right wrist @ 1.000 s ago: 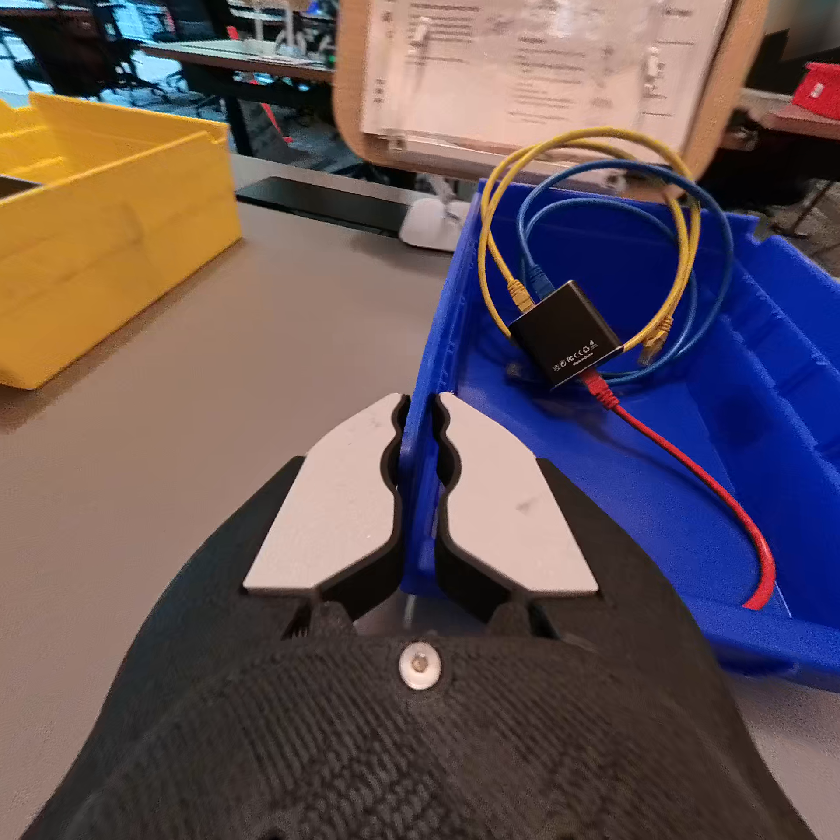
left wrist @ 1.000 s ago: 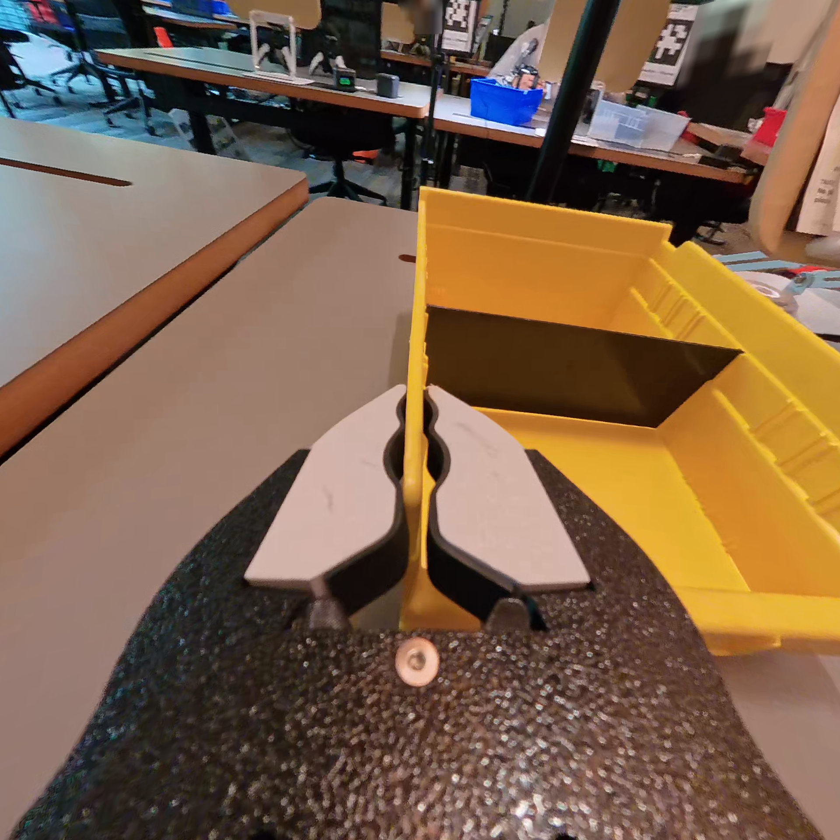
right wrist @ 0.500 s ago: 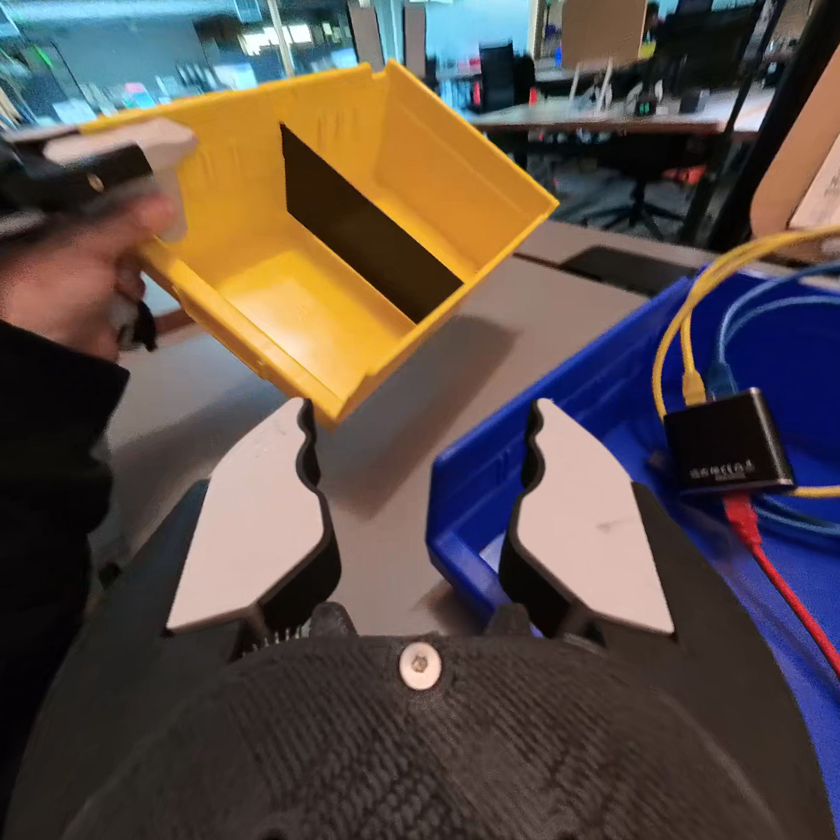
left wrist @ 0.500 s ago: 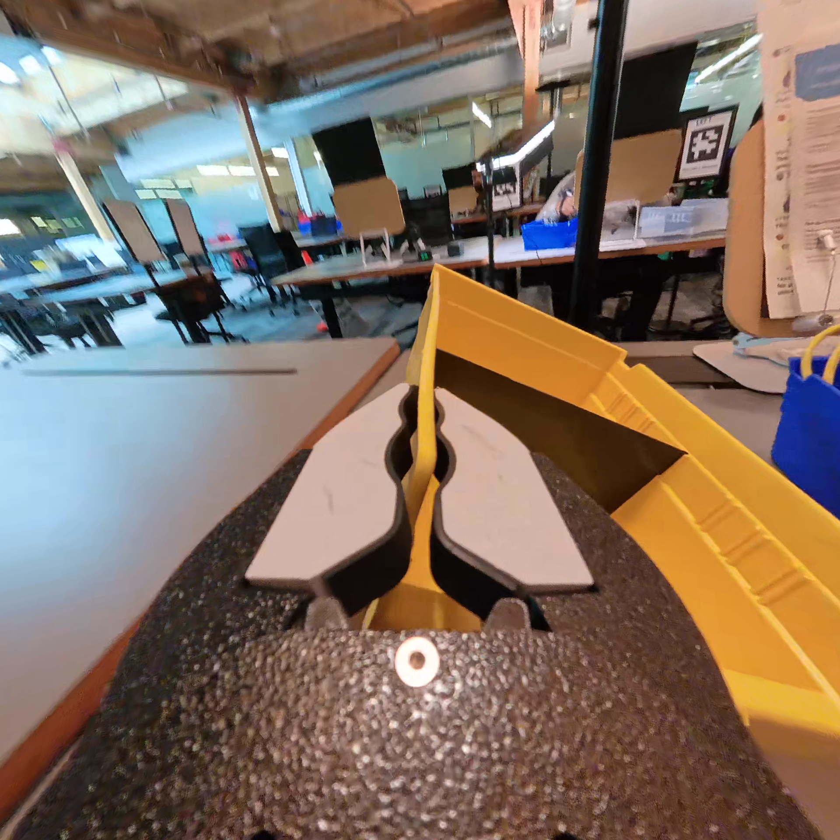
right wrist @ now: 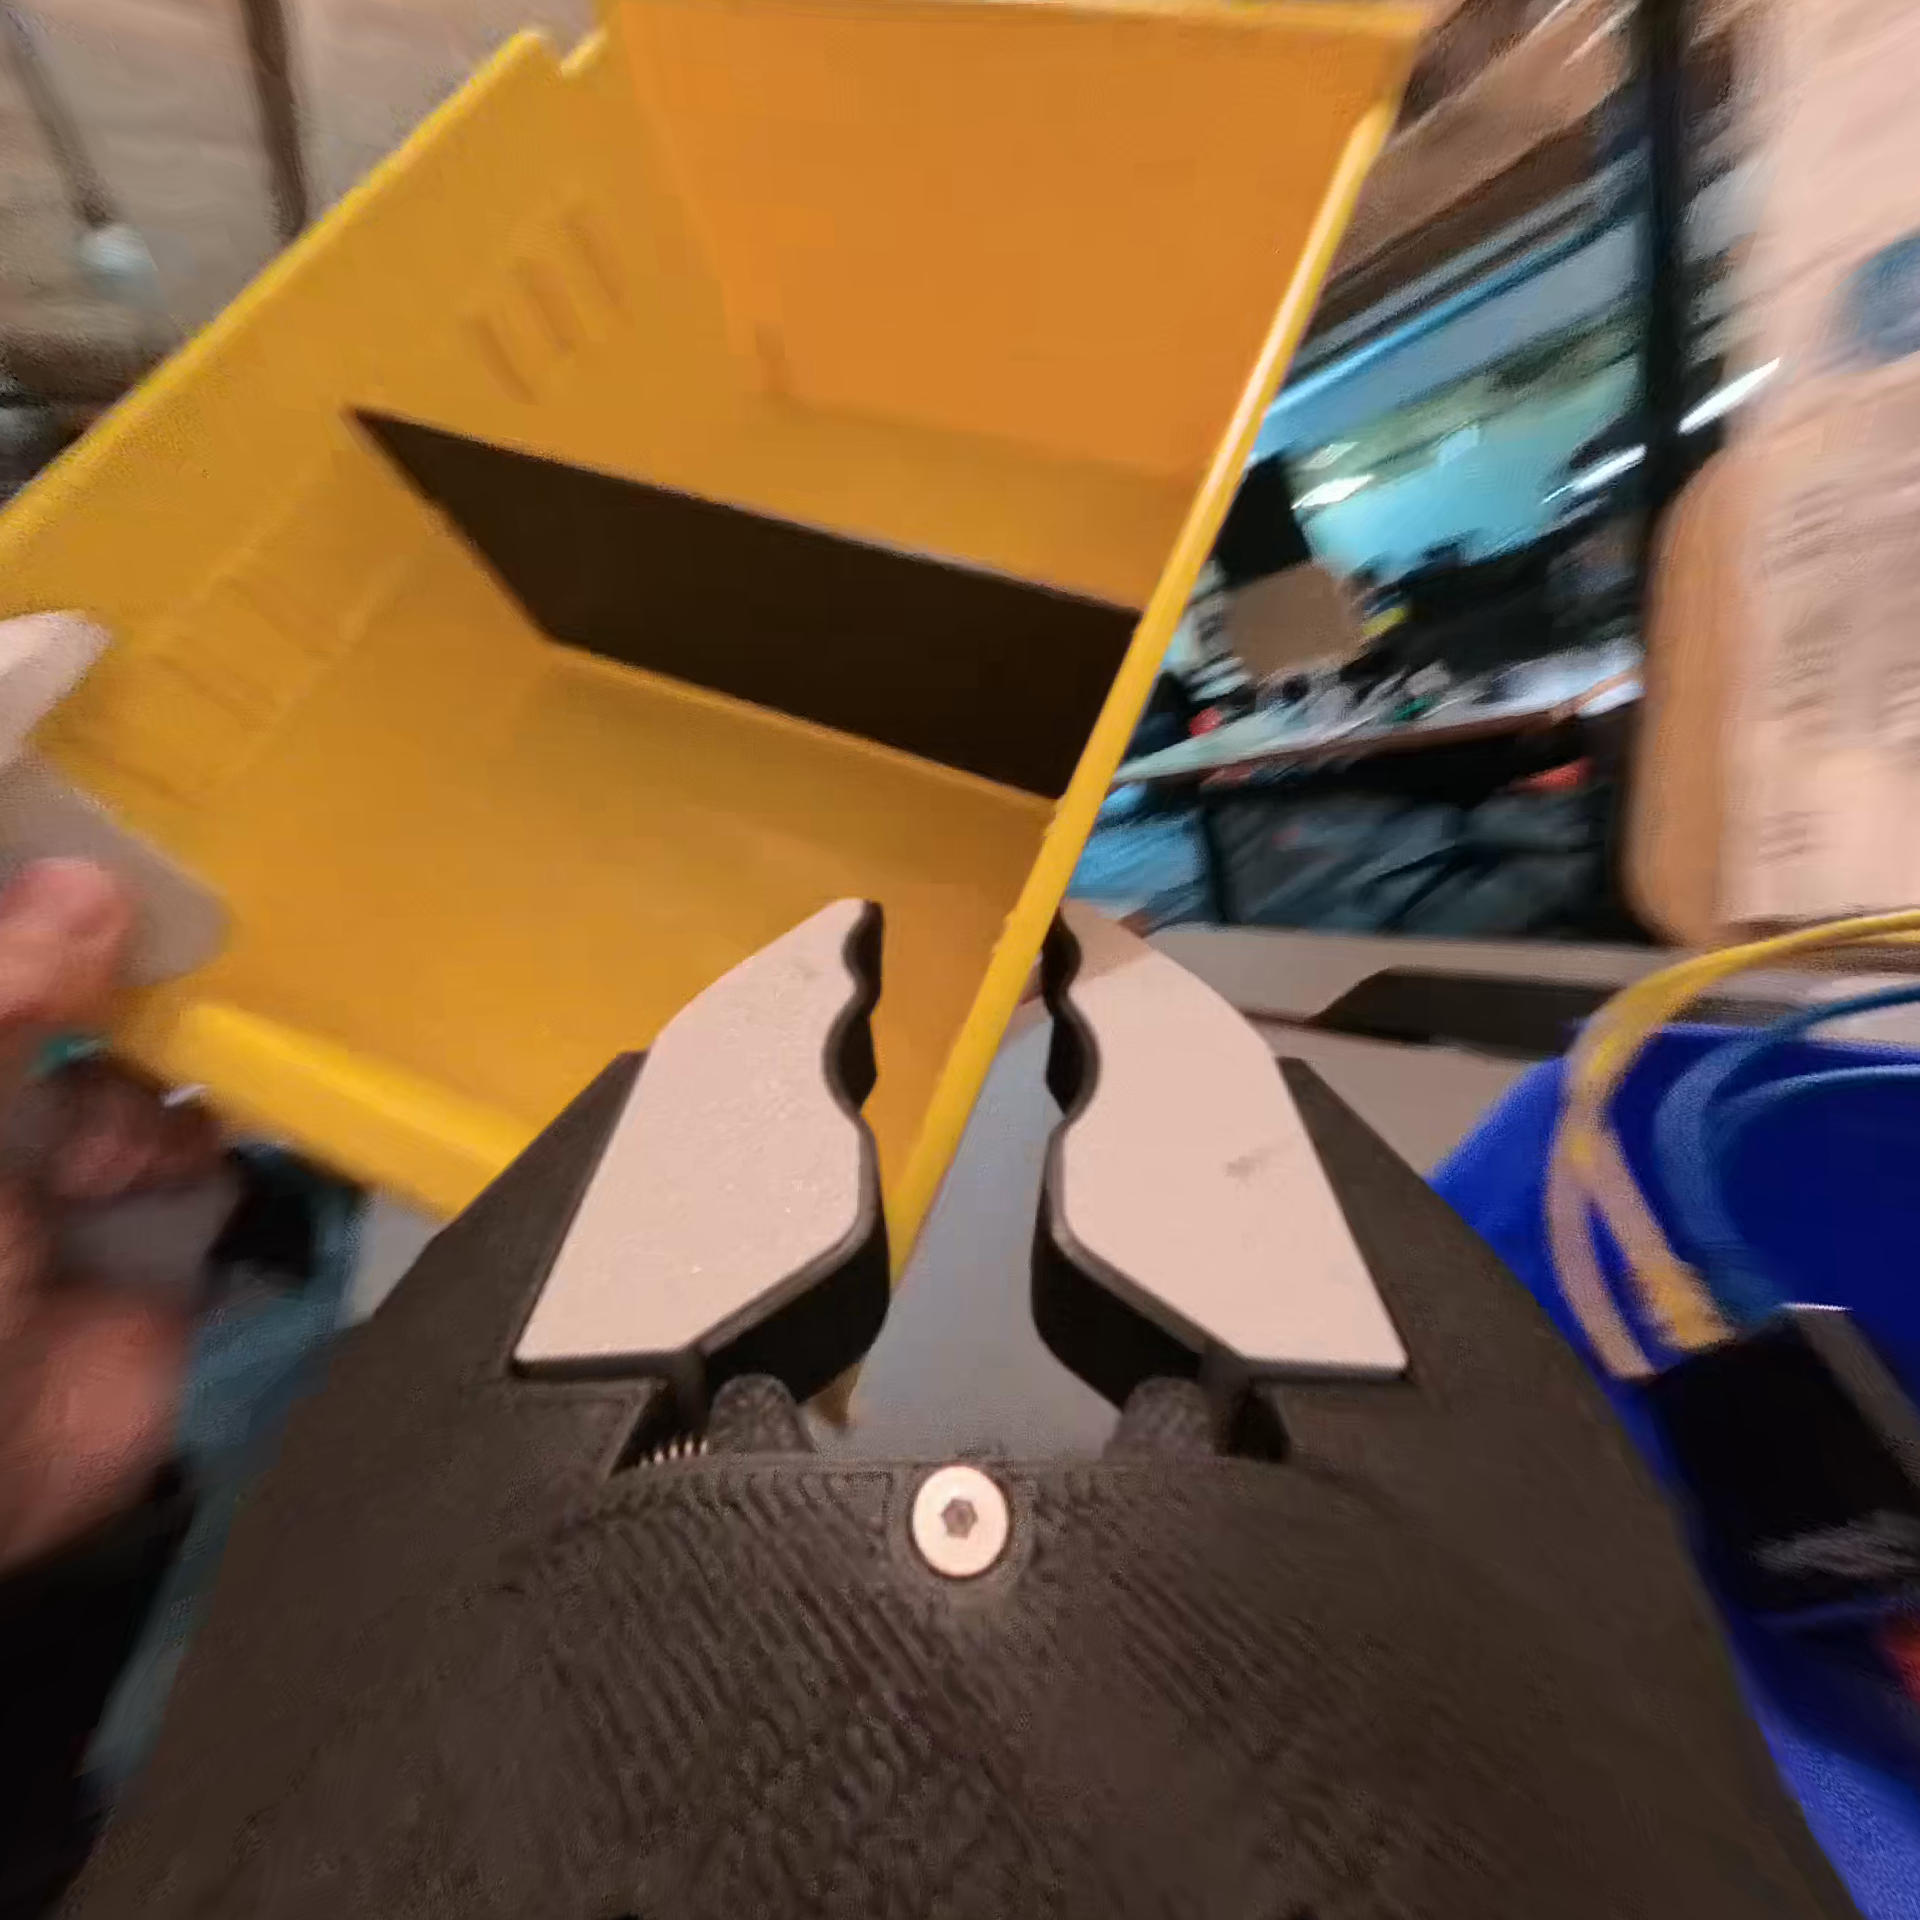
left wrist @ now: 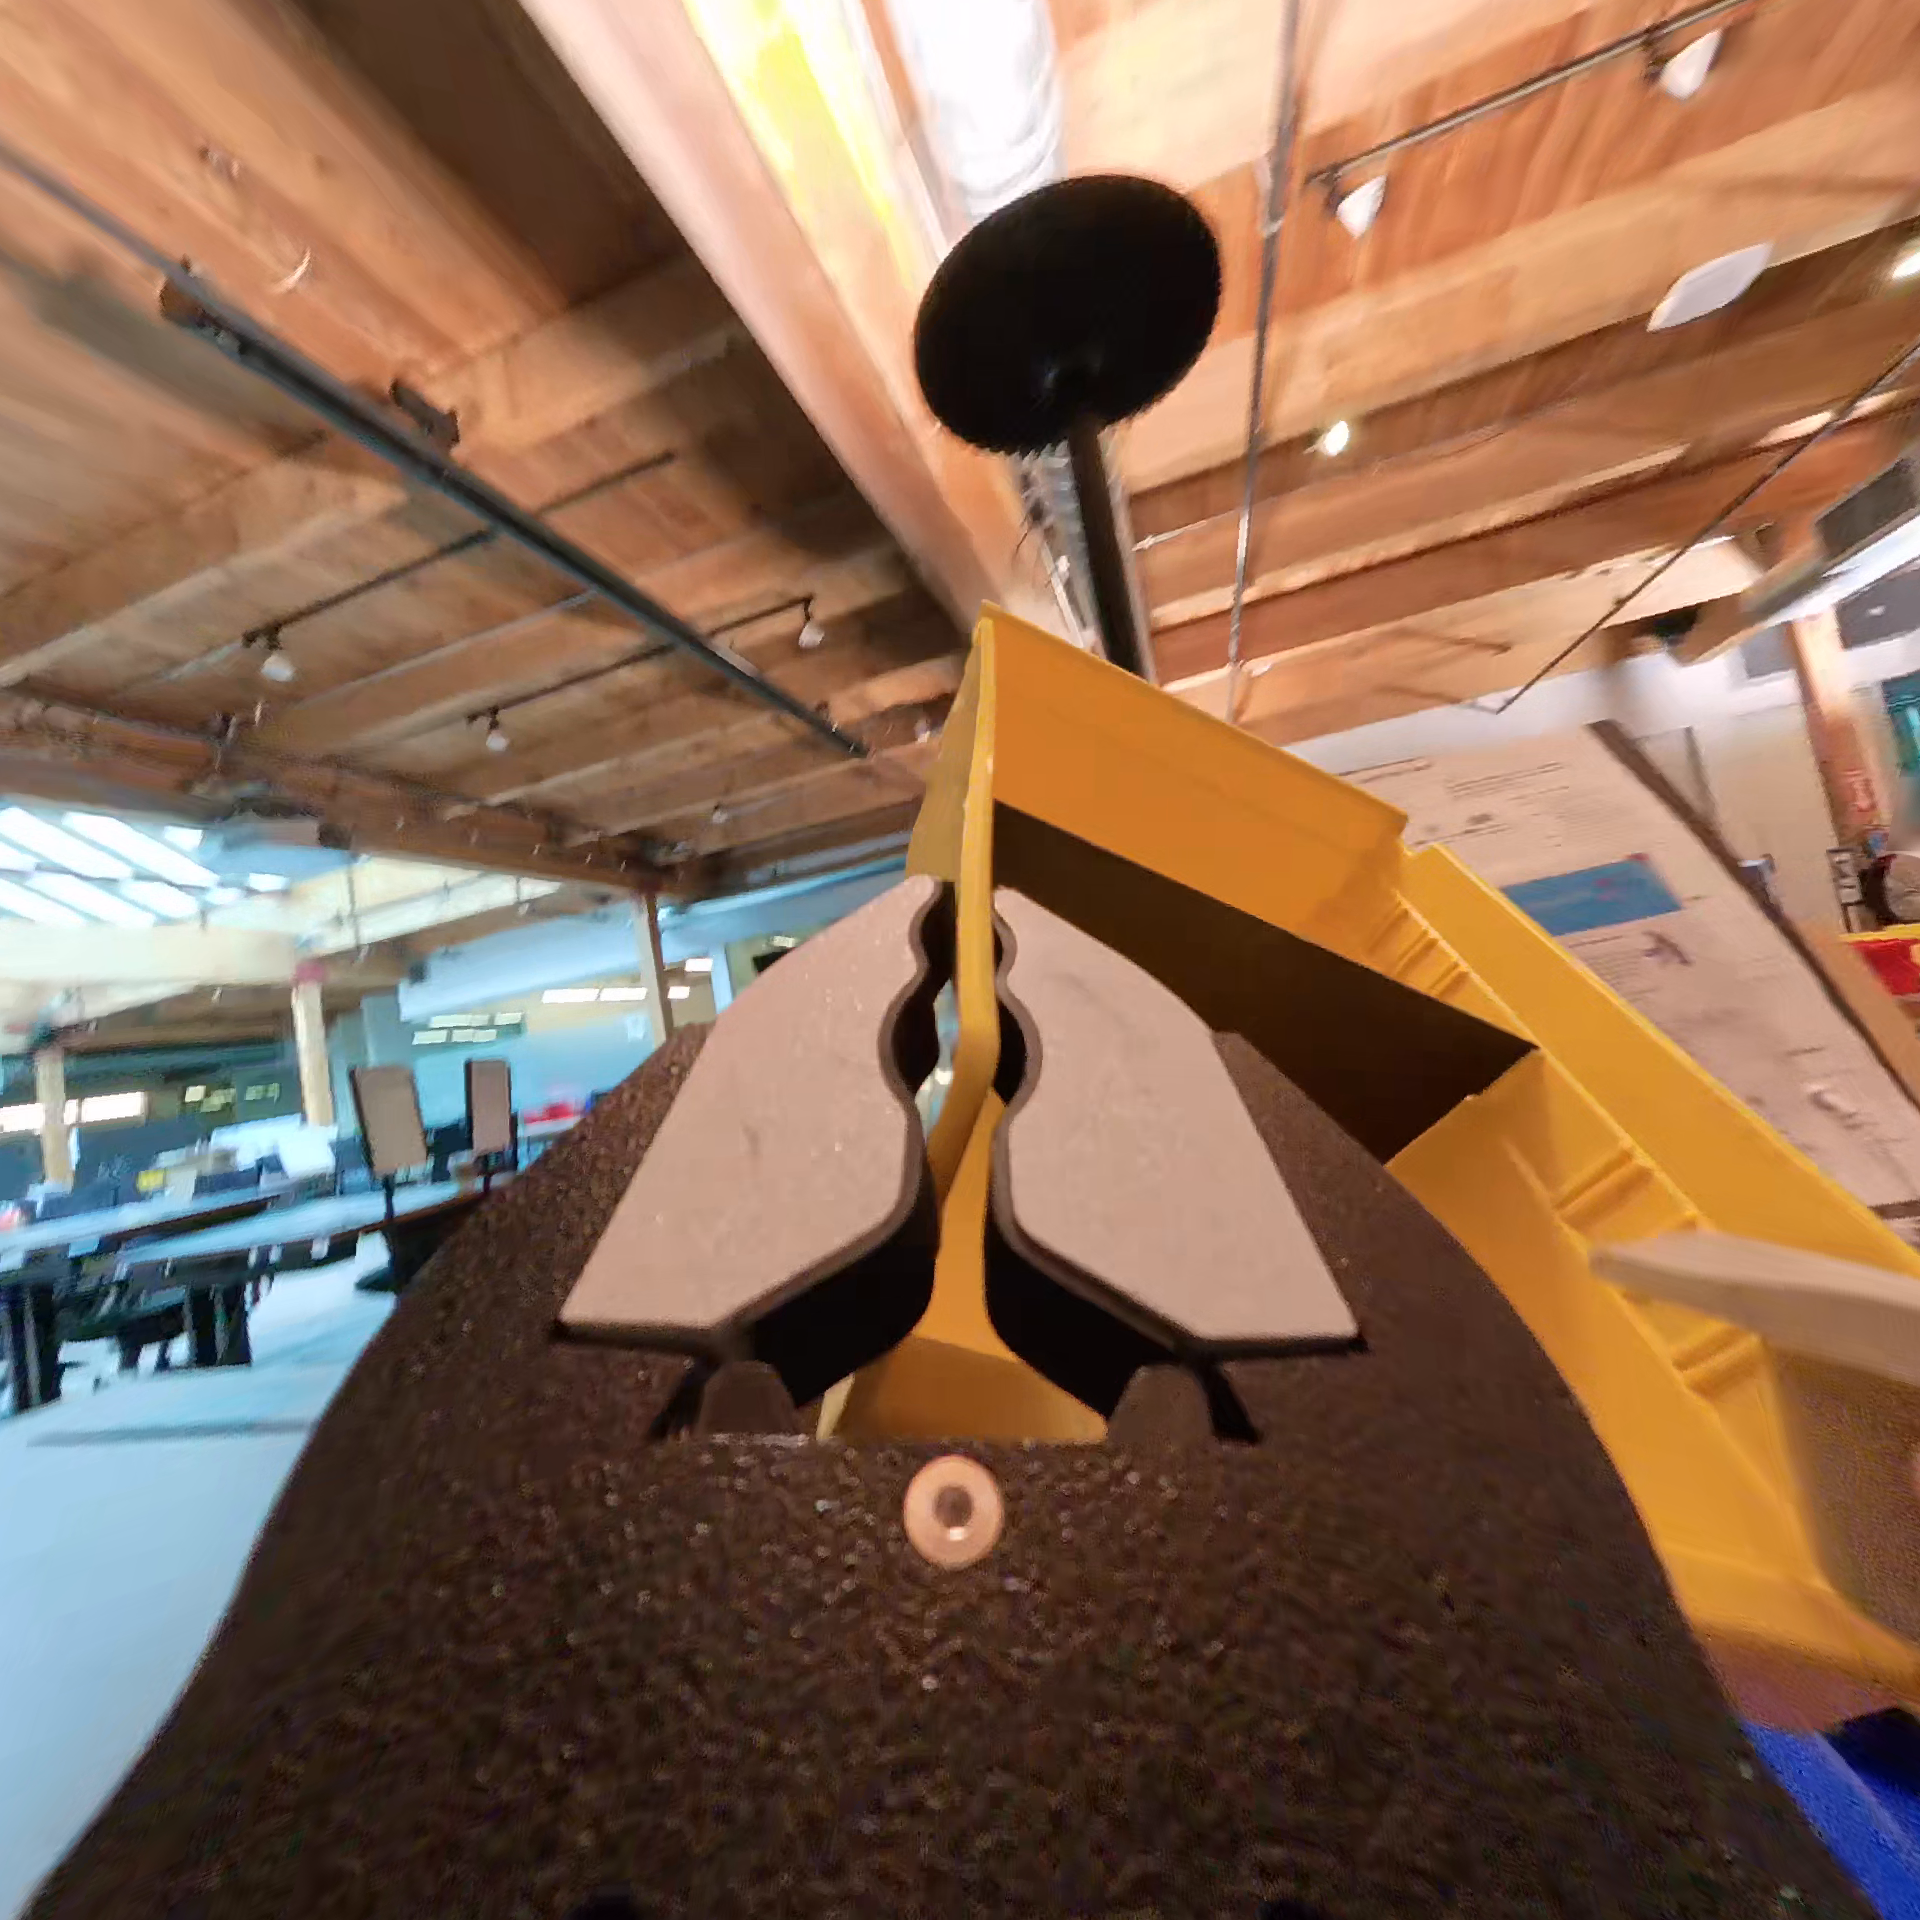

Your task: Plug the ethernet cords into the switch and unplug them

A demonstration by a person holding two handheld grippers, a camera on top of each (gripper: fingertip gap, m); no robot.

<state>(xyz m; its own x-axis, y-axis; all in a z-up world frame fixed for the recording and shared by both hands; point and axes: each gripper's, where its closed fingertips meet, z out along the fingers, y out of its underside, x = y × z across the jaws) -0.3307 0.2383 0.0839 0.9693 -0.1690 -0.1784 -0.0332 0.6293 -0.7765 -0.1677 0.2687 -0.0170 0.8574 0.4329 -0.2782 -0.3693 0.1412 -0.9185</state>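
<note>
The cords (right wrist: 1662,1049) show only as blurred yellow and blue loops at the right edge of my right wrist view, rising out of the blue bin (right wrist: 1766,1299). I can't make out the switch in that blur, and neither view shows which plugs are seated. So the task's things lie to the right of my right gripper (right wrist: 961,1049), low and off its axis; I judge the right hand the nearer one to them.

Between me and them is the yellow bin (right wrist: 520,831), lifted off the table and tipped, its black divider (right wrist: 779,623) running across the inside. My left gripper (left wrist: 971,997) has its jaws pinched tight on the bin's side wall, which runs straight away from the camera along the fingers. My right gripper's jaws stand narrowly parted astride the opposite rim: the left finger looks to touch the wall, while a gap shows at the right one, so I wouldn't call it a grip.

A hand (right wrist: 73,1143) shows at the left edge of the right view. I judge the bin must be put down before anything reaches the cords.
</note>
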